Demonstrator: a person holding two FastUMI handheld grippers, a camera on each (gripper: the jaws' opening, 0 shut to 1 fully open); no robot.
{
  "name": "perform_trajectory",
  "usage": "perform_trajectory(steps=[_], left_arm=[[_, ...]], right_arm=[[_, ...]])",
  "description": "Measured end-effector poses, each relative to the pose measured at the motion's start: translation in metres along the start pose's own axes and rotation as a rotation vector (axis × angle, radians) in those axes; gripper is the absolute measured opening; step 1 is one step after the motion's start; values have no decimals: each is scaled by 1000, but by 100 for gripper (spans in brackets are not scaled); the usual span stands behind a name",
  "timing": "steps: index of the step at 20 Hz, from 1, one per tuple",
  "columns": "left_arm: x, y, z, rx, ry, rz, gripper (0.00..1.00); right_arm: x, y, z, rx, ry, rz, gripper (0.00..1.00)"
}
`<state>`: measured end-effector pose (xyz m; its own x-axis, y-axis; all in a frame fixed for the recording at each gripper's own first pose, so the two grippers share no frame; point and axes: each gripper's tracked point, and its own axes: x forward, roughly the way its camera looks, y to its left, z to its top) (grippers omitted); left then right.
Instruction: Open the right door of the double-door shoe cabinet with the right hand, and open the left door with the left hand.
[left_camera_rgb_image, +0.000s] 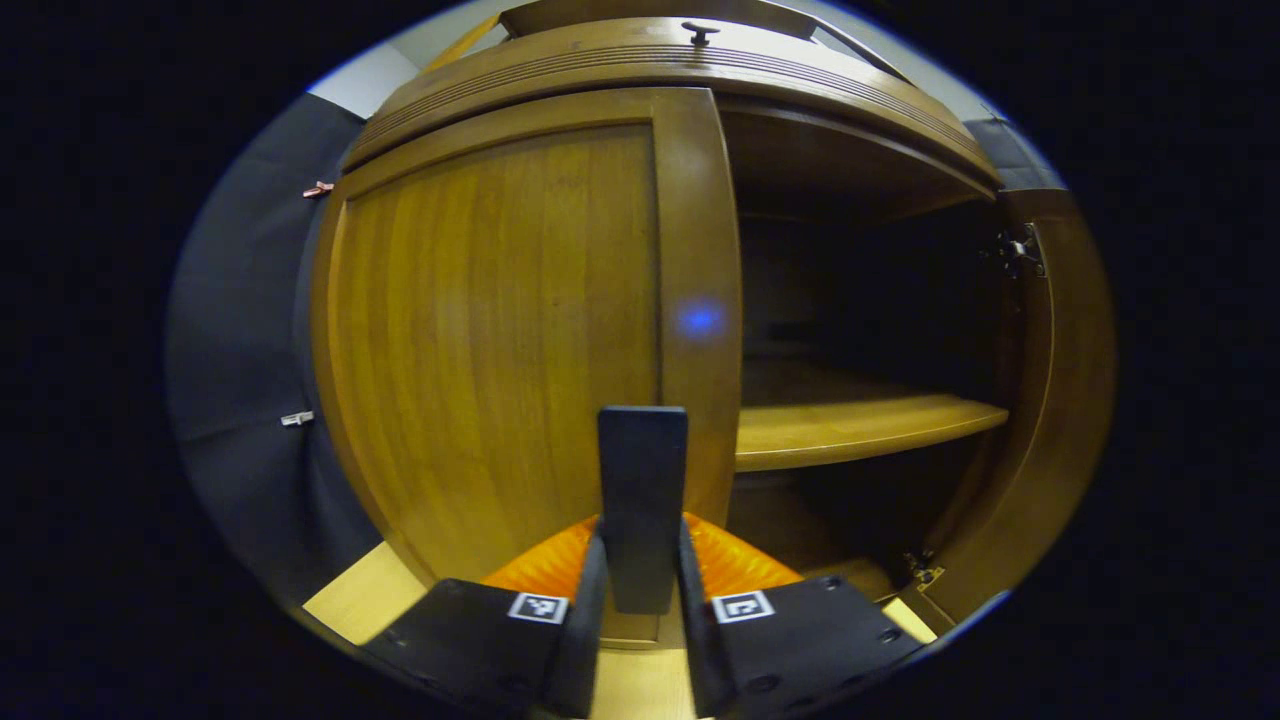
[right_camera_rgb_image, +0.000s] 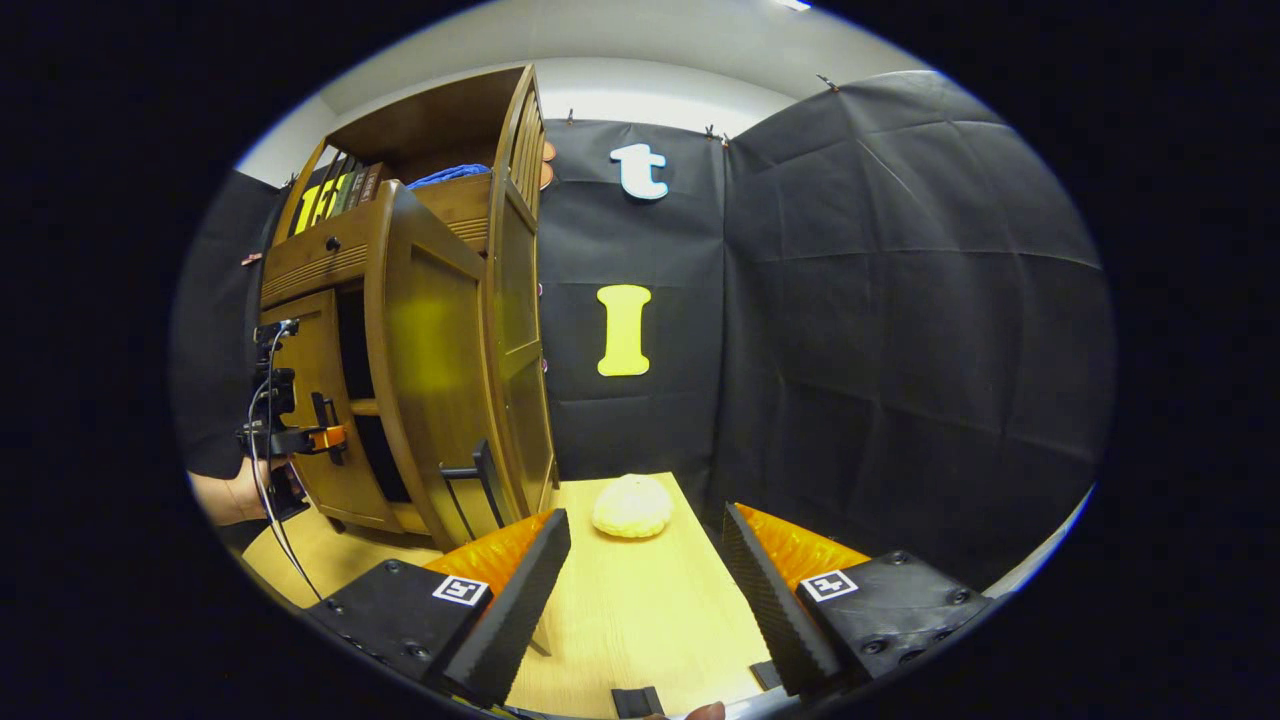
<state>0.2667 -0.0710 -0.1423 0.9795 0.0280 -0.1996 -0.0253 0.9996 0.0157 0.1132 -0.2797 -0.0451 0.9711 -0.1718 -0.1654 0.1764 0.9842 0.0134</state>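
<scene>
The left gripper (left_camera_rgb_image: 642, 560) has its jaws clenched on the dark upright bar handle (left_camera_rgb_image: 642, 500) of the closed left door (left_camera_rgb_image: 500, 330) of the brown wooden double-door shoe cabinet (left_camera_rgb_image: 660, 60). The handle's long axis runs vertically, straight up between the two fingers, and it sits near the door's inner edge, far from the hinges on the left side of this view — so the coming move, as I judge it, is a pull back toward the camera that sweeps the door out and leftward on those hinges. Beside it the right half stands open, with a pale wooden shelf (left_camera_rgb_image: 860, 430) showing inside.

In the right gripper view the right gripper (right_camera_rgb_image: 645, 580) has its jaws released and holds nothing; it hangs over the light wooden counter (right_camera_rgb_image: 640, 620), well apart from the right door (right_camera_rgb_image: 430, 370), which is swung wide with its own dark handle (right_camera_rgb_image: 480, 485) facing out. A pale round bun-like object (right_camera_rgb_image: 632, 506) lies on the counter ahead — not part of the job. The left gripper is clearly the one nearer its door.
</scene>
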Motion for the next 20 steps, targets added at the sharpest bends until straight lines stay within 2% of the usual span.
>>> perform_trajectory(steps=[1, 5, 10, 13, 20], left_arm=[[-1, 0, 0, -3, 1, 1, 35], [-5, 0, -1, -10, 20, -17, 31], [-28, 6, 13, -10, 20, -37, 30], [-50, 18, 4, -15, 18, -33, 30], [-107, 58, -6, -41, 16, 7, 28]], right_arm=[[0, 1, 1, 2, -2, -1, 97], [-8, 8, 9, 0, -24, -8, 98], [-21, 26, 21, 1, -65, -9, 98], [-27, 42, 26, -2, -81, -1, 98], [-35, 98, 28, -20, -94, 64, 97]])
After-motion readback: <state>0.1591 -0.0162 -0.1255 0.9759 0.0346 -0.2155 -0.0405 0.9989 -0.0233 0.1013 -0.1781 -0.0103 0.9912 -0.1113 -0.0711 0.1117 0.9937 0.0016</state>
